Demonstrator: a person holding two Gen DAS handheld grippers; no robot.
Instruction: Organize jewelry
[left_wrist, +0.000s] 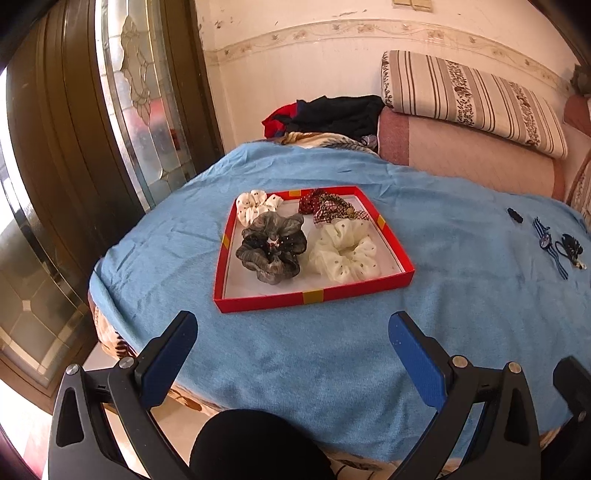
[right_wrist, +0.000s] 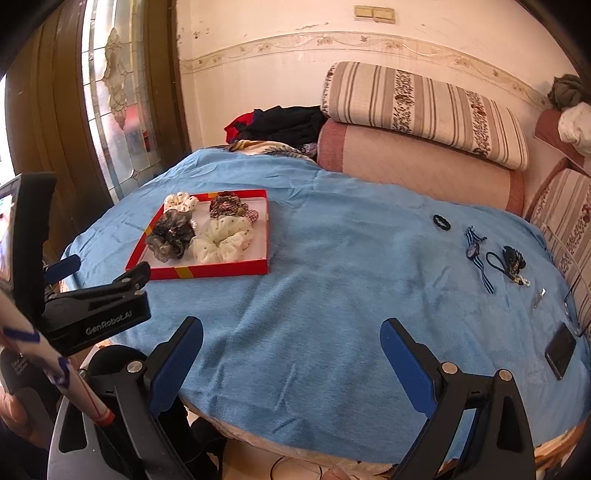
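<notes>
Red tray (left_wrist: 314, 295): the scrunchies at its back corner overlap, can't separate them. Far right of it, the little dark hair ties (right_wrist: 511, 264) are too small to make out.

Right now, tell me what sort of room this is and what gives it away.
Probably a lived-in bedroom or sitting room at home. A rolled striped floral bedding bundle lies against the wall, a pile of dark clothes sits behind the blue blanket-covered surface, and a red shallow box of fabric scrunchies rests on it.
</notes>
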